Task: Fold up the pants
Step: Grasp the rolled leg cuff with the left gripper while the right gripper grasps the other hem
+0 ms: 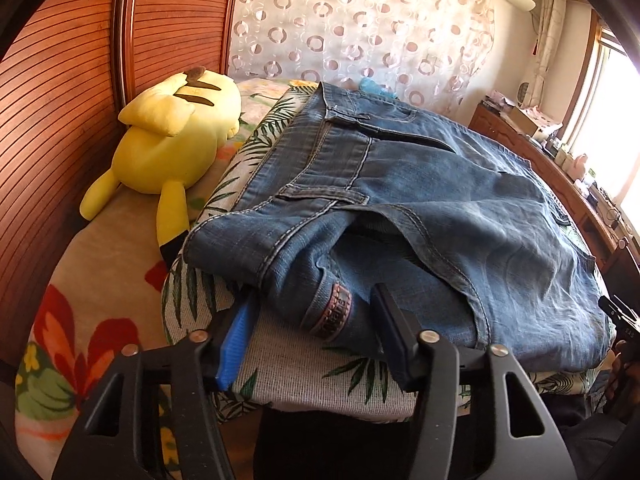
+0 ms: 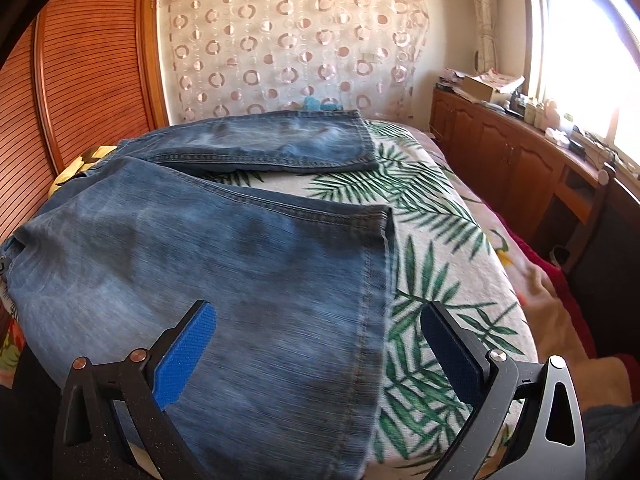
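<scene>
Blue jeans (image 1: 420,200) lie spread on a leaf-print cloth (image 1: 312,364) on the bed. In the left wrist view the waistband end with a leather label (image 1: 334,312) lies at the near edge. My left gripper (image 1: 316,304) is open, its jaws on either side of the waistband corner, not closed on it. In the right wrist view the two legs (image 2: 224,280) lie apart, hems to the right. My right gripper (image 2: 320,324) is open, astride the near leg's hem (image 2: 376,300).
A yellow plush toy (image 1: 172,148) lies left of the jeans by the wooden slatted wall (image 1: 60,100). A wooden cabinet (image 2: 512,160) with clutter runs along the window at right. A patterned curtain (image 2: 292,48) hangs behind the bed.
</scene>
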Tool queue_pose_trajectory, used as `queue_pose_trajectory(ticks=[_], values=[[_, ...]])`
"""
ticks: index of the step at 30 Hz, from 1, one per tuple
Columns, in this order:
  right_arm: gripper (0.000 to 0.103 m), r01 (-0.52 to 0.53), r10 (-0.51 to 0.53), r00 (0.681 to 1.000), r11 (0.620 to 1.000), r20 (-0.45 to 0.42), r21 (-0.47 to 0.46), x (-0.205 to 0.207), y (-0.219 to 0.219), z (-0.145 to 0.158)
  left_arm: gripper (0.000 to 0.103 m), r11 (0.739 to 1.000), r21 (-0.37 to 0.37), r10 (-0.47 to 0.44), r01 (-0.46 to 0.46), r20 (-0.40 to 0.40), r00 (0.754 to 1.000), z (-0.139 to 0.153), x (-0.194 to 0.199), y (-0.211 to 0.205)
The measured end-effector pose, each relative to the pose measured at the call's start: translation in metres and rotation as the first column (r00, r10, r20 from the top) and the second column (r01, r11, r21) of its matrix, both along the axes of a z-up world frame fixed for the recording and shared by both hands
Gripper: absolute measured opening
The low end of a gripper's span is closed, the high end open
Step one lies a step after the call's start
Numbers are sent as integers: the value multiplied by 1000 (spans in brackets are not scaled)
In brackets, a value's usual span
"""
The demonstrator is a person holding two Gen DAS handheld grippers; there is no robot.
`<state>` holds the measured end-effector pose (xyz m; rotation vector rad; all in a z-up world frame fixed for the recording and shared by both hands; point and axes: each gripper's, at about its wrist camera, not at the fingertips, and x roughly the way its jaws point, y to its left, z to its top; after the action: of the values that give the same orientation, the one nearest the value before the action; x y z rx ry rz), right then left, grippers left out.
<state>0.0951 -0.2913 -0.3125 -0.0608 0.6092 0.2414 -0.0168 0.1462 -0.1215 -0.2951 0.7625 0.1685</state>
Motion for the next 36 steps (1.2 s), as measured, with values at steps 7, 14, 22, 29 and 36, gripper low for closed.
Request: queue_pose_trajectory(ticks=[7,14,22,29,36], values=[[102,-6,6,1000,1000,-28,10,2,2,8,20,1000,7,-14,14,38,999,12,2,-2],[95,-23,24,998,1000,-56,18,9,-5,12,17,997,52,-60,53,133,989,51,7,-13],[81,-35,37,995,999,-94,19,20,-9,13,15,990,99,-114,97,181,977,78,25,-27],[26,-63,64,991,998,-118,19,29,-13,21,13,981,146,-154,125,213,965,98,44,-39],[4,-154,155,987,988,-49,32,37,-18,64,12,972,177,-199,157,250,948,118,81,-46]])
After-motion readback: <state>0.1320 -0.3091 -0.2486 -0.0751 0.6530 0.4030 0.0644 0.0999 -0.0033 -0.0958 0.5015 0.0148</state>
